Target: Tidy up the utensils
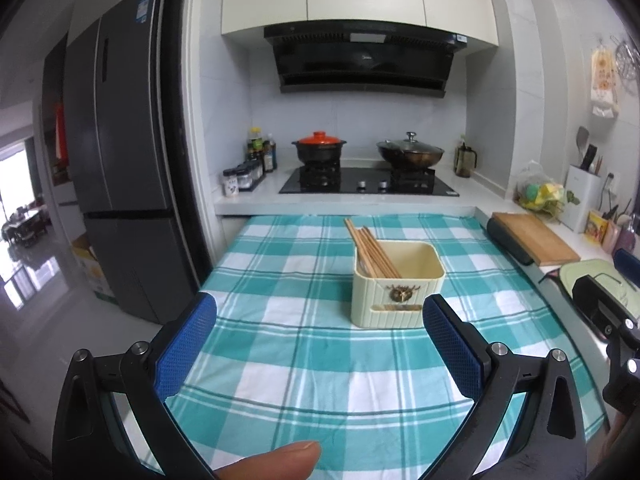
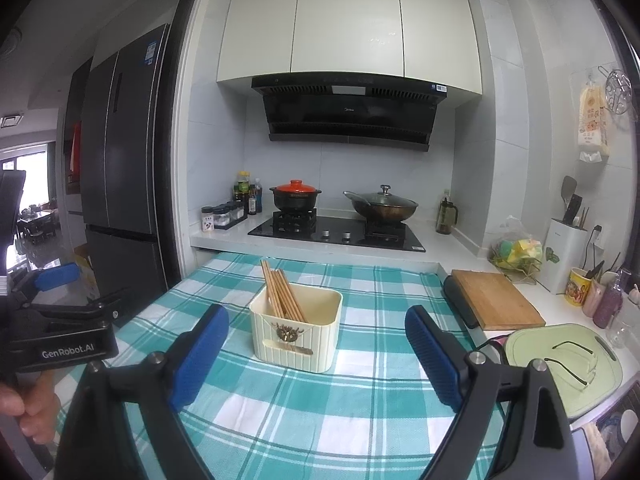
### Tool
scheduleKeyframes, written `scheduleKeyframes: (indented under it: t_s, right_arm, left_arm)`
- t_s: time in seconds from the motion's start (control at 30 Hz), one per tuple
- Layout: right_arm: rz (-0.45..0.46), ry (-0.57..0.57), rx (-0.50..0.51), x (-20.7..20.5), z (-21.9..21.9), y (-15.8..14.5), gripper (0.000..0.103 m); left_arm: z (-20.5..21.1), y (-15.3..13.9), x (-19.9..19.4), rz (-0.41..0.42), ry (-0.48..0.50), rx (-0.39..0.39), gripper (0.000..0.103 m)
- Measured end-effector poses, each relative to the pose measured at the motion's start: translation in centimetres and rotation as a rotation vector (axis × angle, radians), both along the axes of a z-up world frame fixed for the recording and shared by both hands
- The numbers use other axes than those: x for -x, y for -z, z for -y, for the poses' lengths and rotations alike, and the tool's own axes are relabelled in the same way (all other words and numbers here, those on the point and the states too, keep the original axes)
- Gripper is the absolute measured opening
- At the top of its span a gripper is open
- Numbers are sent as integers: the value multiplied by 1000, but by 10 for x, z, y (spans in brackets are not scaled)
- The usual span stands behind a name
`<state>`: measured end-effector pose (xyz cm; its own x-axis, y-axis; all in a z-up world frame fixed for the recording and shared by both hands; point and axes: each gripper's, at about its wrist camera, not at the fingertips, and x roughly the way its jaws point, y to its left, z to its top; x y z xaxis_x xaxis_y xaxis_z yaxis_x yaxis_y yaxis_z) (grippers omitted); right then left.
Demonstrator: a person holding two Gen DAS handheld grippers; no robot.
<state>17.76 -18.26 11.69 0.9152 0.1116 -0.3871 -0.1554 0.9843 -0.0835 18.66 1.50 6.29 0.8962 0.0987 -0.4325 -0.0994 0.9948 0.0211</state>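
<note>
A cream ribbed utensil holder (image 1: 394, 288) (image 2: 296, 330) stands on the teal checked tablecloth (image 1: 280, 360) (image 2: 320, 412). Several wooden chopsticks (image 1: 370, 250) (image 2: 280, 294) lean in it, tips pointing to the back left. My left gripper (image 1: 320, 308) is open, nothing between its blue pads, and sits in front of the holder, slightly left. My right gripper (image 2: 316, 320) is open too and frames the holder from the near side without touching it. The left gripper's black body (image 2: 60, 340), held by a hand, shows at the left edge of the right wrist view.
Behind the cloth lies a hob (image 2: 336, 232) with an orange-lidded pot (image 2: 296, 196) and a lidded wok (image 2: 380, 204). Spice jars (image 2: 224, 214) stand at the back left. To the right are a wooden board (image 2: 496, 300), a green cutting board (image 2: 568, 364) and a knife block (image 2: 564, 252). A fridge (image 2: 120, 160) stands left.
</note>
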Motion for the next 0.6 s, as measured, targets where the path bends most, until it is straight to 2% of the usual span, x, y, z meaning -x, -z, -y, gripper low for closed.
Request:
scheduleKeyframes:
  t_s: [0.3,0.4,0.6]
  right_arm:
    - [-131,-22,-18,1,-11,15,92]
    - [-130,-19,-25,3,-11,15,92]
    - [-110,-15,-32,10,-12,7,92]
  left_arm:
    - [-9,0,10,-19,-8,45,103]
    - [-9,0,10,-23,-41,23,103]
    - [-7,-1,12,-23,-41,6,103]
